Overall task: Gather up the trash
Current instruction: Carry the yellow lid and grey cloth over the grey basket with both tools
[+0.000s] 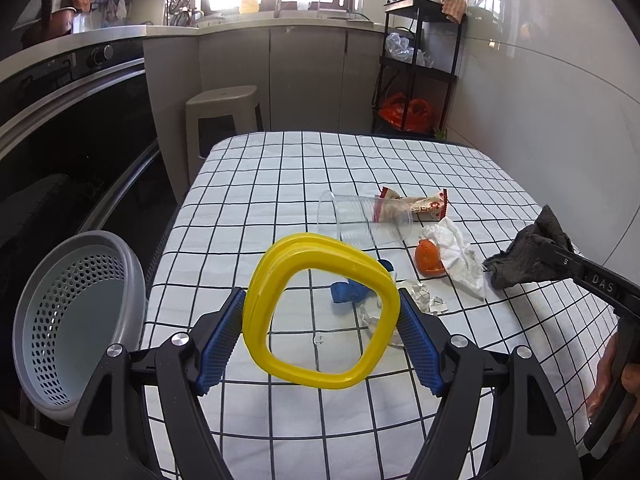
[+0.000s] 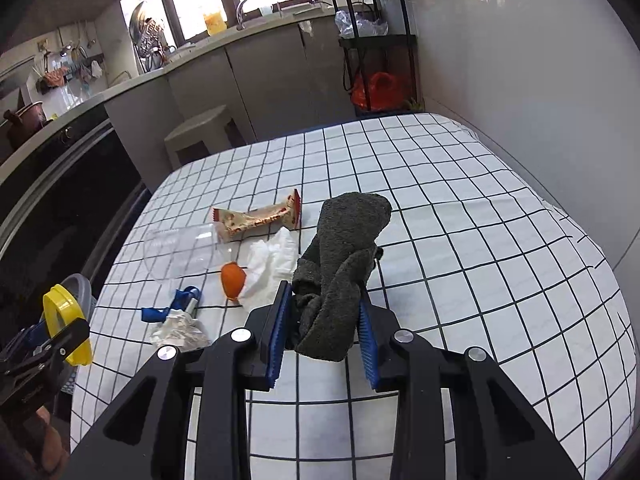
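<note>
Yellow plastic fills my left tool (image 1: pixel 322 326): a rounded yellow ring (image 1: pixel 320 312) is clamped between its two blue pads, standing up on edge above the near part of the table (image 1: pixel 280 184). My right tool (image 2: pixel 324 334) is closed on a dark grey cloth (image 2: pixel 340 272), which is bunched between the pads and sticks out ahead of the fingers, off the checked tablecloth.

Ahead of the left tool, seen partly through the ring, lie a blue scrap (image 1: pixel 346 292) and some clear crumpled plastic bits (image 1: pixel 424 300). Further ahead a clear plastic cup (image 1: pixel 360 220) lies on its side, with a red and beige snack wrapper (image 1: pixel 416 206) just behind it. To the right of the cup, an orange peel (image 1: pixel 428 256) touches a crumpled white tissue (image 1: pixel 456 252). From the right tool, all of this litter lies ahead and to the left.

A grey perforated basket (image 1: pixel 76 312) sits off the table edge, to the left of the left tool.
</note>
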A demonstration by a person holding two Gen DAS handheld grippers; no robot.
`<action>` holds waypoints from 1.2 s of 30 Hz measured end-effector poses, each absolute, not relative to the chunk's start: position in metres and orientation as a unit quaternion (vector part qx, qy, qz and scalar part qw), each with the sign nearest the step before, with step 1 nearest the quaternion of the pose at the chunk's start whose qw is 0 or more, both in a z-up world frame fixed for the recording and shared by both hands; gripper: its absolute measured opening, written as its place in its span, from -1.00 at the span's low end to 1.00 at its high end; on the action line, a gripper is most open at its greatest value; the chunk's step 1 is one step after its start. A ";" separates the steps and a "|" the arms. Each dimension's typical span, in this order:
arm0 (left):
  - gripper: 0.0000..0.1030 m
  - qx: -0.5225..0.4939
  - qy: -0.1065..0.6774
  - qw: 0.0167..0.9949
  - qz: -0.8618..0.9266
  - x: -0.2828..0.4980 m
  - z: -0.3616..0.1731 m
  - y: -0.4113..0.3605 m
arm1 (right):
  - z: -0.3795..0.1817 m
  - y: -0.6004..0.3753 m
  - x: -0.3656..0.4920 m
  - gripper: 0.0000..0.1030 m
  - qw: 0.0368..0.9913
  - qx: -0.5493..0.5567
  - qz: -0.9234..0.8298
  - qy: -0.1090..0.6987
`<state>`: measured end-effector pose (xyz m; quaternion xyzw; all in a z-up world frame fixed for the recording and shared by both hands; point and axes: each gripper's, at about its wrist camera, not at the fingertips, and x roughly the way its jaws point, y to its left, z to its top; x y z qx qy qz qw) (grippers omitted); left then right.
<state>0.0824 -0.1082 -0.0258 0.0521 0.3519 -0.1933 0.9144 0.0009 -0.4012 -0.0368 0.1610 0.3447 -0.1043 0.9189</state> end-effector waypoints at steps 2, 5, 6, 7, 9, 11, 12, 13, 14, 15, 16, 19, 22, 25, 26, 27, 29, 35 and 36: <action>0.40 0.050 0.347 0.918 -0.186 0.080 -0.021 -0.098 | -0.026 -0.396 -0.006 -0.41 0.925 0.160 -0.099 0.330; 0.40 0.045 0.345 0.922 -0.171 0.076 -0.016 -0.079 | -0.013 -0.387 -0.017 -0.41 0.932 0.165 -0.086 0.310; 0.40 0.043 0.344 0.923 -0.165 0.075 -0.015 -0.072 | -0.009 -0.383 -0.020 -0.41 0.934 0.166 -0.081 0.305; 0.40 0.042 0.344 0.925 -0.158 0.073 -0.014 -0.065 | -0.006 -0.378 -0.023 -0.41 0.936 0.166 -0.076 0.302; 0.40 0.038 0.343 0.927 -0.145 0.071 -0.010 -0.053 | -0.002 -0.366 -0.027 -0.41 0.938 0.164 -0.065 0.297; 0.40 0.040 0.340 0.931 -0.129 0.069 -0.006 -0.040 | 0.001 -0.352 -0.027 -0.41 0.941 0.158 -0.053 0.296; 0.40 0.043 0.339 0.932 -0.121 0.067 -0.005 -0.035 | 0.002 -0.343 -0.026 -0.41 0.941 0.154 -0.046 0.297; 0.40 0.045 0.337 0.934 -0.113 0.066 -0.003 -0.028 | 0.004 -0.334 -0.025 -0.41 0.942 0.152 -0.039 0.297; 0.40 0.045 0.335 0.935 -0.107 0.065 -0.001 -0.021 | 0.005 -0.327 -0.023 -0.41 0.942 0.151 -0.031 0.297; 0.40 0.046 0.334 0.936 -0.101 0.064 0.001 -0.014 | 0.005 -0.319 -0.020 -0.41 0.943 0.150 -0.022 0.298; 0.40 0.046 0.334 0.937 -0.093 0.065 0.002 -0.007 | 0.006 -0.311 -0.018 -0.41 0.943 0.149 -0.014 0.298; 0.40 0.045 0.333 0.939 -0.073 0.065 0.006 0.015 | 0.007 -0.283 -0.009 -0.41 0.942 0.141 0.013 0.304; 0.40 0.046 0.332 0.941 -0.054 0.067 0.009 0.036 | 0.009 -0.253 0.001 -0.41 0.942 0.129 0.040 0.307; 0.40 0.045 0.328 0.943 -0.037 0.071 0.011 0.057 | 0.014 -0.229 0.010 -0.41 0.942 0.119 0.062 0.308; 0.40 0.045 0.327 0.943 -0.032 0.073 0.012 0.062 | 0.014 -0.221 0.012 -0.41 0.942 0.115 0.069 0.308; 0.40 0.043 0.326 0.944 -0.027 0.076 0.013 0.069 | 0.016 -0.213 0.016 -0.41 0.942 0.111 0.076 0.309; 0.40 0.041 0.325 0.945 -0.018 0.080 0.014 0.081 | 0.017 -0.197 0.021 -0.41 0.942 0.103 0.088 0.308; 0.40 0.028 0.328 0.944 0.010 0.094 0.014 0.116 | 0.018 -0.154 0.041 -0.41 0.938 0.080 0.119 0.317; 0.40 0.027 0.327 0.945 0.014 0.097 0.014 0.120 | 0.018 -0.149 0.044 -0.41 0.937 0.077 0.125 0.318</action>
